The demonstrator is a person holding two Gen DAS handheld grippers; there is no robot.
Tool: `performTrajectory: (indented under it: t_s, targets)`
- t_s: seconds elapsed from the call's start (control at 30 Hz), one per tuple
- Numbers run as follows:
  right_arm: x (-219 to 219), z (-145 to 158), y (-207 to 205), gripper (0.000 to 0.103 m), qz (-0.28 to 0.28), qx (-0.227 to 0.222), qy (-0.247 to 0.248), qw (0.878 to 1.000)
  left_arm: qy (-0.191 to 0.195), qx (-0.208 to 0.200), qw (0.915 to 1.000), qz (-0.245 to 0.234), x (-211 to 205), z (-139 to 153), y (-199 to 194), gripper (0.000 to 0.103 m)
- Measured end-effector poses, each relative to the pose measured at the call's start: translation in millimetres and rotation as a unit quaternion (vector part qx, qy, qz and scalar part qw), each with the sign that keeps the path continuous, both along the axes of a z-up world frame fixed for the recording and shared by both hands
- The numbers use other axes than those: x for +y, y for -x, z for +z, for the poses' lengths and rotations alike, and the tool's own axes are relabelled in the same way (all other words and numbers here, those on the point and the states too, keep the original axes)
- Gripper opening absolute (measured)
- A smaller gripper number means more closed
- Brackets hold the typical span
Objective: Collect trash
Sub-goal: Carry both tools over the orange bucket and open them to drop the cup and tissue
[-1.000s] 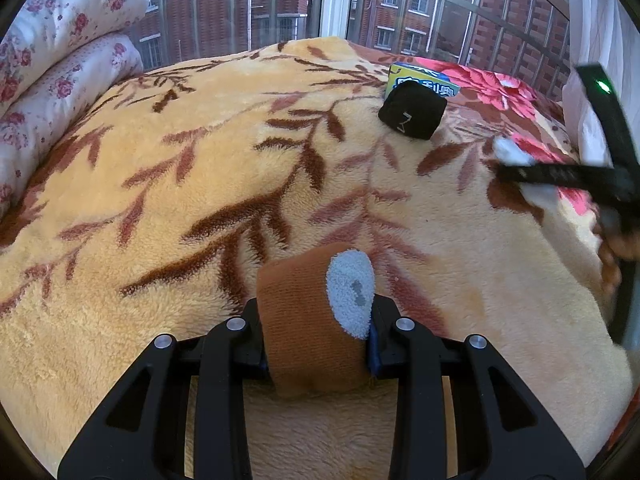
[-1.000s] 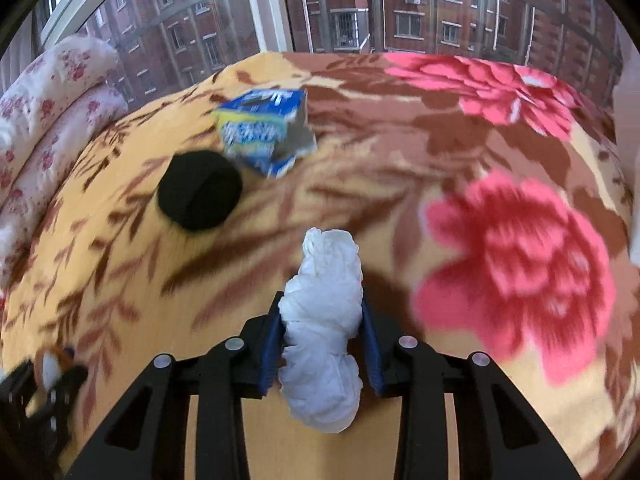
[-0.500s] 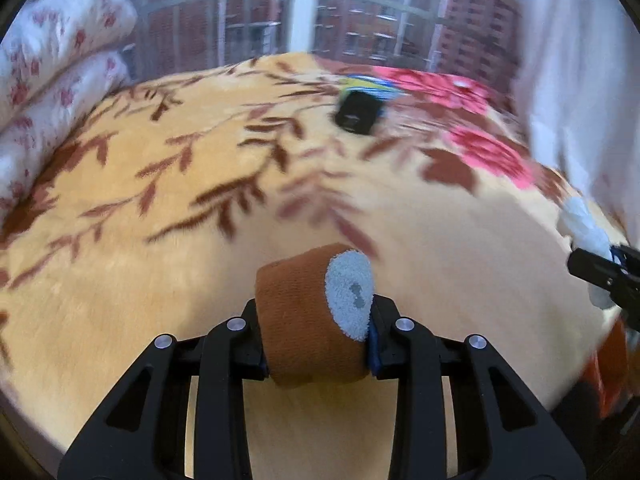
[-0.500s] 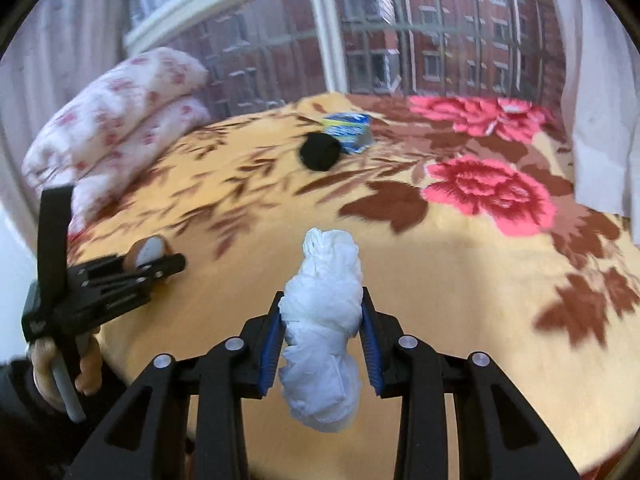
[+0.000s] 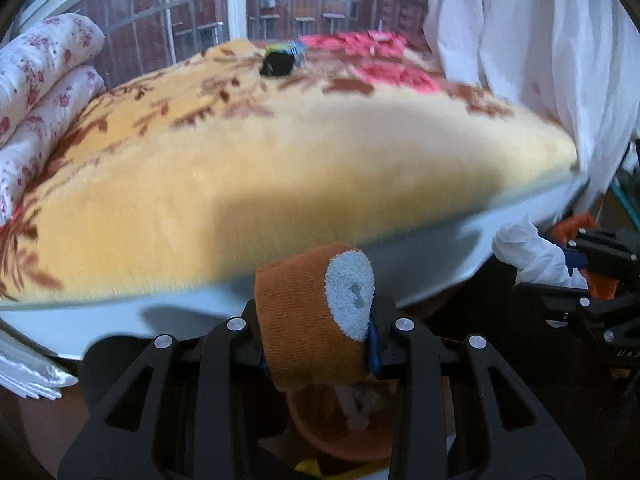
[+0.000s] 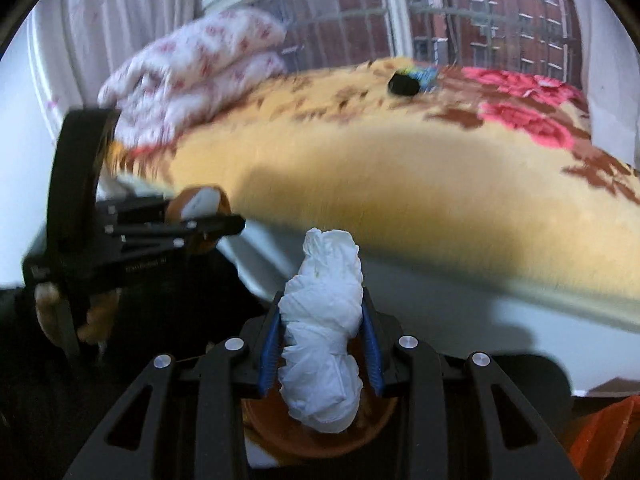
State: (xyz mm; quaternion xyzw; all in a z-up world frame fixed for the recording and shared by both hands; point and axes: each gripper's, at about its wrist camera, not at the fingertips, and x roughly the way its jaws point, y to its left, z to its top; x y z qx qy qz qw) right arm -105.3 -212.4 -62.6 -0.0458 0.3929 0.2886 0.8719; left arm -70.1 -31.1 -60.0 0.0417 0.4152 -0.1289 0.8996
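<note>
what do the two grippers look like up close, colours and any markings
Both are matte black plastic. The left gripper and right gripper have angular linkage arms with cut-out slots and silver screw heads at the pivots. The fingers carry ribbed blue pads. Faint pale lettering runs along each body, too small to read. No cables show.

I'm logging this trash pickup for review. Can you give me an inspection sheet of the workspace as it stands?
Surface: bed with yellow floral blanket, blurred.
Job's things: brown rolled sock and crumpled white tissue, both gripped above an orange bin; black object and blue wrapper lie on the blanket.
Clutter: folded floral quilt at the bed's far end.
Grippers: left gripper shut on the sock; right gripper shut on the tissue.
Cables: nothing seen.
Surroundings: barred window, white curtain.
</note>
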Motion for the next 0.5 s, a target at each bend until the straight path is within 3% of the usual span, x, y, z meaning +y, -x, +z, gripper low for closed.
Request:
performTrajectory:
  t_s: [0.1, 0.27, 0.5]
  targets:
    - [4, -23, 3, 0.035, 0.011, 0.03, 0.014, 0.999, -0.017, 0.028, 0.9994, -0.009, -4, -25, 7, 0.032]
    - [10, -58, -11, 0.035, 0.0, 0.087, 0.042, 0.995, -0.031, 0.113, 0.9931, -0.009, -10, -74, -3, 0.032]
    - [16, -82, -20, 0.035, -0.005, 0.127, 0.051, 0.991, -0.027, 0.151, 0.9881, -0.007, -5, -93, -12, 0.032]
